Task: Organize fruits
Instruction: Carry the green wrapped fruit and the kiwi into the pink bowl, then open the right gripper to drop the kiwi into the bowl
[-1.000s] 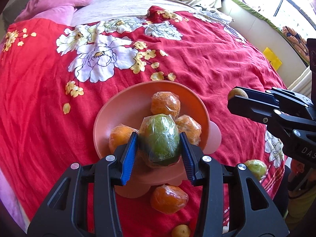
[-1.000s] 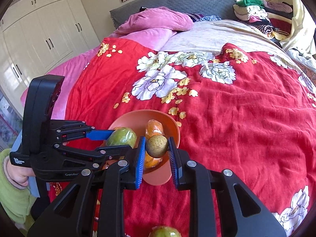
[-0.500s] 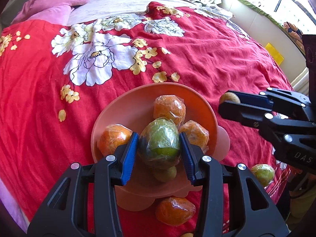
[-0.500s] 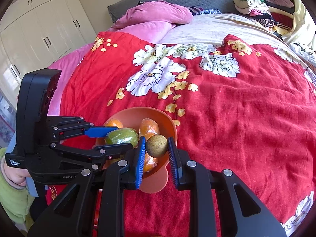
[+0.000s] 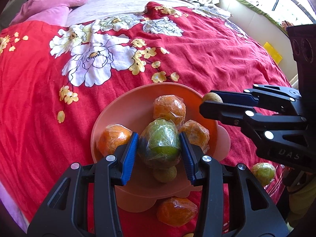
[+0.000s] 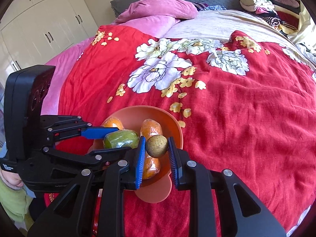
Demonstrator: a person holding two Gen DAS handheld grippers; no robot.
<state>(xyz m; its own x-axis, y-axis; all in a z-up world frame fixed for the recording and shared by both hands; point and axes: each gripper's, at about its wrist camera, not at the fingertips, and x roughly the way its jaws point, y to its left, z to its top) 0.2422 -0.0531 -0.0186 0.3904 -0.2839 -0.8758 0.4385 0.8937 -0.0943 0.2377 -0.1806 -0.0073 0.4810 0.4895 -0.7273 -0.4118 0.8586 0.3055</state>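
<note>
An orange-pink bowl (image 5: 126,108) sits on the red flowered bedspread and holds three wrapped oranges (image 5: 169,107) and a small brown-green fruit (image 5: 165,174). My left gripper (image 5: 159,150) is shut on a wrapped green fruit (image 5: 161,144) and holds it over the bowl; the fruit also shows in the right wrist view (image 6: 120,139). My right gripper (image 6: 156,148) is shut on a small brown speckled fruit (image 6: 156,145) above the bowl's right rim (image 6: 177,130); in the left wrist view the fruit (image 5: 212,97) peeks past the gripper (image 5: 213,102).
A wrapped orange (image 5: 176,211) lies on the bedspread just in front of the bowl. A green fruit (image 5: 263,172) lies to the bowl's right. A pink pillow (image 6: 158,9) and piled clothes (image 6: 266,6) are at the bed's far end.
Both grippers have moved forward over the bowl with their fruits. The small brown-green fruit in the bowl has come into view under the left gripper.
</note>
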